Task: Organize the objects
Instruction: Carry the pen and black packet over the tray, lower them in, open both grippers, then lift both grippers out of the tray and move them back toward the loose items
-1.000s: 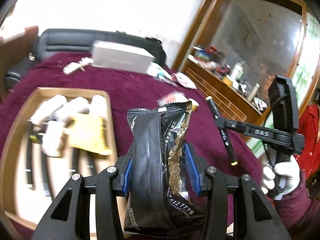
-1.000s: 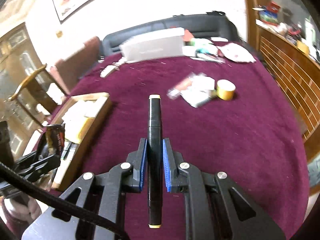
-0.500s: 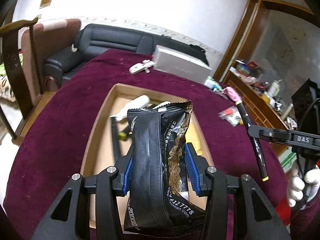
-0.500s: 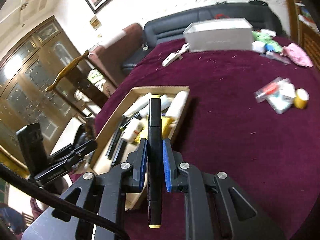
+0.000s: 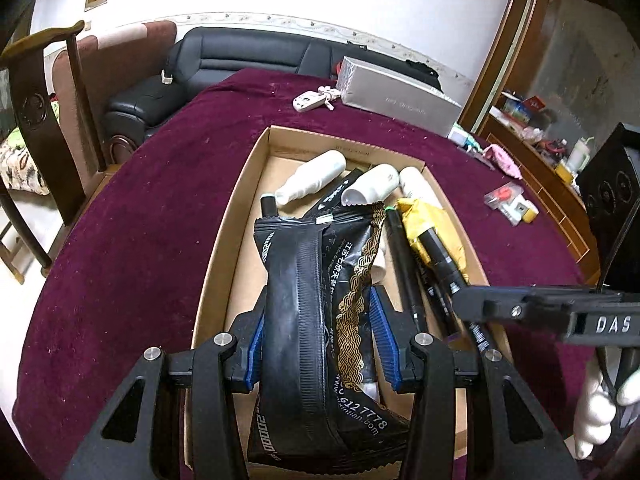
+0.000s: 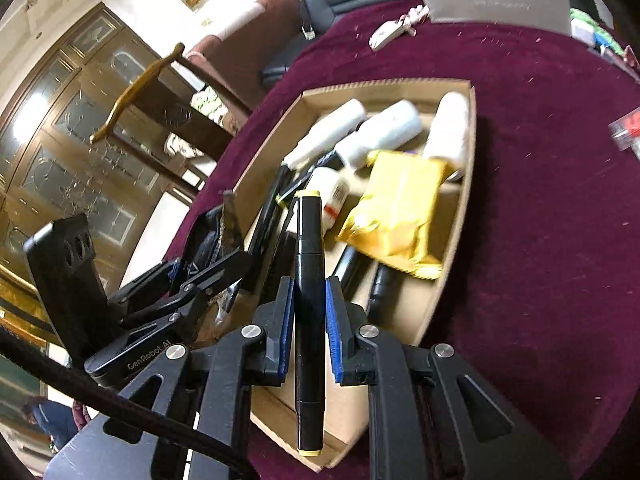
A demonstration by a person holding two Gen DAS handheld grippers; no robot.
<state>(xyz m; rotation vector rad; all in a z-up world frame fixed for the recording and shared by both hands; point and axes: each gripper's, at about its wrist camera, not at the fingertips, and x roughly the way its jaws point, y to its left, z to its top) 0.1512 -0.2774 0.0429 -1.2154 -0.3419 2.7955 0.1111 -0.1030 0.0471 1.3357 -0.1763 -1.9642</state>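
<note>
Above, cardboard box (image 5: 256, 184) holding white bottles (image 5: 310, 178), yellow packet (image 6: 396, 216), pens; left gripper (image 5: 320, 332) fingers pinching black packet (image 5: 316, 300), right gripper (image 6: 308, 328) fingers pinching black marker (image 6: 309, 280).

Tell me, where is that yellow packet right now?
The yellow packet lies inside the cardboard tray, toward its right side in the right wrist view, beside the white bottles and atop black markers.

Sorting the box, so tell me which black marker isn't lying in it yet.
The yellow-capped black marker clamped in the right gripper; the others lie in the cardboard box.
</note>
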